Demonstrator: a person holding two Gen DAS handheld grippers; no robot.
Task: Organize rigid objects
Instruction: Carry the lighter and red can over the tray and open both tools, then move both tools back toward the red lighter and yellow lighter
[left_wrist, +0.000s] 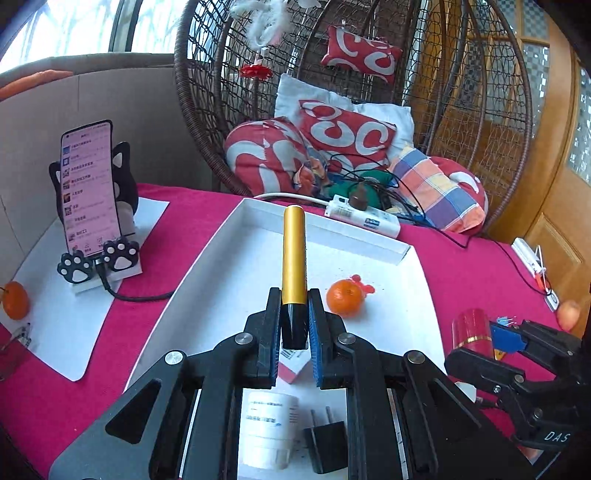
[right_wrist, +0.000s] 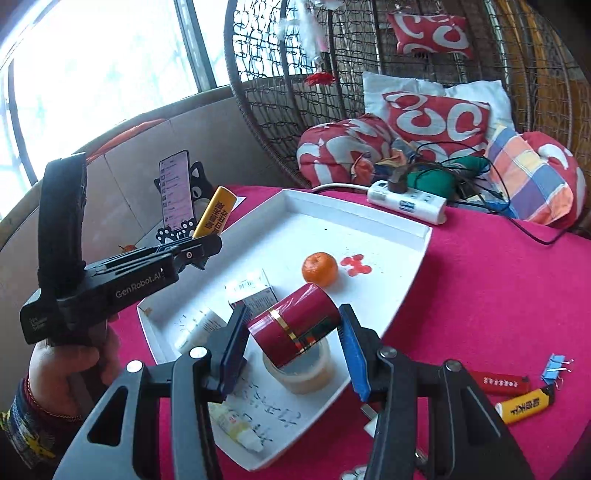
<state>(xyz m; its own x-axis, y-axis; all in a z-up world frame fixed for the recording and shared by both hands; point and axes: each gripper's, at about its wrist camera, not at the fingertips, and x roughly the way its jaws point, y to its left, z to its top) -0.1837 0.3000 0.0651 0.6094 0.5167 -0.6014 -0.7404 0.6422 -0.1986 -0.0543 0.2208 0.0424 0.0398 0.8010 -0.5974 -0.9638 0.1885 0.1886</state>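
Note:
My left gripper (left_wrist: 293, 310) is shut on a gold tube with a black cap (left_wrist: 294, 258) and holds it above the white tray (left_wrist: 229, 266). It also shows in the right wrist view (right_wrist: 207, 240) with the tube (right_wrist: 216, 214) pointing up. My right gripper (right_wrist: 293, 332) is shut on a dark red cylinder with gold bands (right_wrist: 295, 325), held over the tray's (right_wrist: 406, 258) near corner above a tape roll (right_wrist: 306, 369). The red cylinder shows in the left wrist view (left_wrist: 472, 328) at right.
The tray holds an orange (right_wrist: 319, 268), a small box (right_wrist: 251, 291), a white bottle (left_wrist: 267, 428), a black plug (left_wrist: 327, 443) and a small tube (right_wrist: 236, 428). Lighters (right_wrist: 524, 406) and a blue clip (right_wrist: 554, 371) lie on the red cloth. A phone on a stand (left_wrist: 88, 192) and a power strip (right_wrist: 406, 203) stand behind.

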